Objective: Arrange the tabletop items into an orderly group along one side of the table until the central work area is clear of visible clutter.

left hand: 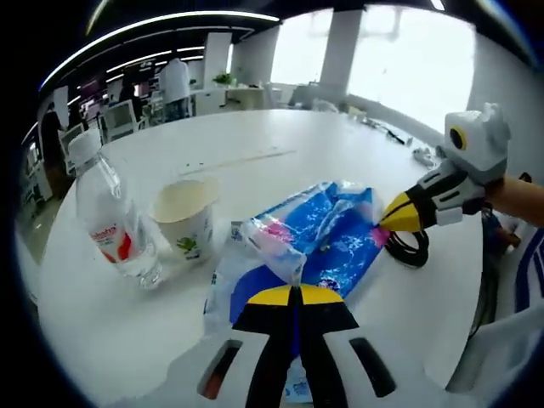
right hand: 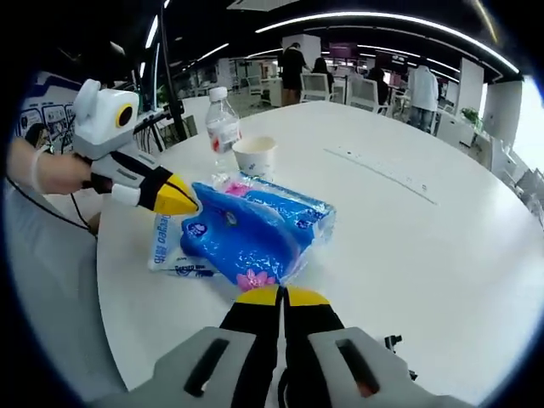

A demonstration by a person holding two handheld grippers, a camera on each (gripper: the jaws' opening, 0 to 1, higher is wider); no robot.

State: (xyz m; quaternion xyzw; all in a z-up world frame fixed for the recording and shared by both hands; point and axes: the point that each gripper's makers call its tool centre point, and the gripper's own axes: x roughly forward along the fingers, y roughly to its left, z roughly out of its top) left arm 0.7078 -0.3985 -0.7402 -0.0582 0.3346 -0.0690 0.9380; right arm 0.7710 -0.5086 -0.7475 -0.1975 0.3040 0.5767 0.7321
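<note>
A blue plastic pack [left hand: 327, 242] [right hand: 251, 229] with pink print lies crumpled on the white round table [left hand: 255, 144] [right hand: 425, 246], partly over a white-and-blue pack [right hand: 167, 246]. My left gripper [left hand: 295, 296] is shut, its yellow tips pinching the blue pack's near edge; in the right gripper view it [right hand: 180, 198] comes in from the left. At the pack's opposite end my right gripper [right hand: 280, 296] is shut on the film by a pink flower; in the left gripper view it [left hand: 398, 218] enters from the right. A clear water bottle [left hand: 115, 221] [right hand: 223, 126] and a paper cup [left hand: 185, 217] [right hand: 255, 155] stand beside the pack.
A black cable loop [left hand: 410, 248] lies on the table by the right gripper's tip. A long thin strip [right hand: 378, 174] lies farther across the table. Office desks, chairs and standing people [right hand: 293, 68] are in the background beyond the table's edge.
</note>
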